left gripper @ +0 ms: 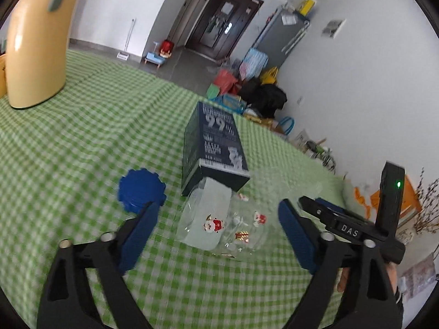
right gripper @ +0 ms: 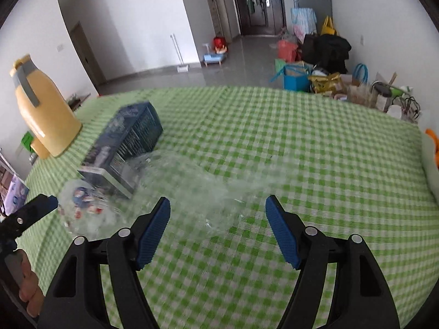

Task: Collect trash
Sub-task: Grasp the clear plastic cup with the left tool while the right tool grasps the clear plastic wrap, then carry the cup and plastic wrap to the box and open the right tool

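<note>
A clear plastic bag (left gripper: 219,227) printed with small red Christmas figures was seen lying on the green checked tablecloth (left gripper: 82,142), with a pale folded sheet showing inside it. Its far end lay against the near end of a dark blue carton (left gripper: 214,148), which lay on its side on the cloth. In the right wrist view the clear plastic (right gripper: 186,181) was seen to spread, crumpled and blurred, from the carton (right gripper: 123,148) across the cloth (right gripper: 301,142) toward the middle of the table. A blue round lid with a notched edge (left gripper: 141,190) was seen on the cloth just to the left of the bag and carton.

The left gripper (left gripper: 218,231) was held low over the printed part of the bag, its blue pads spread on either side of it; no pad was seen pressing on the plastic, so nothing was grasped. The right gripper (right gripper: 218,224) was likewise held released, its jaws apart above the crumpled clear plastic, with checked cloth visible between them. In the left wrist view the right gripper (left gripper: 315,205) was seen just beside the bag on the right, with fingers of the hand (left gripper: 343,279) behind it.

A yellow jug with a grey handle (right gripper: 44,112) stood upright near the far left corner of the table, well apart from the bag. Beyond the table, bags and boxes (right gripper: 315,60) were piled on the floor against the wall, near a dark door (right gripper: 258,2).
</note>
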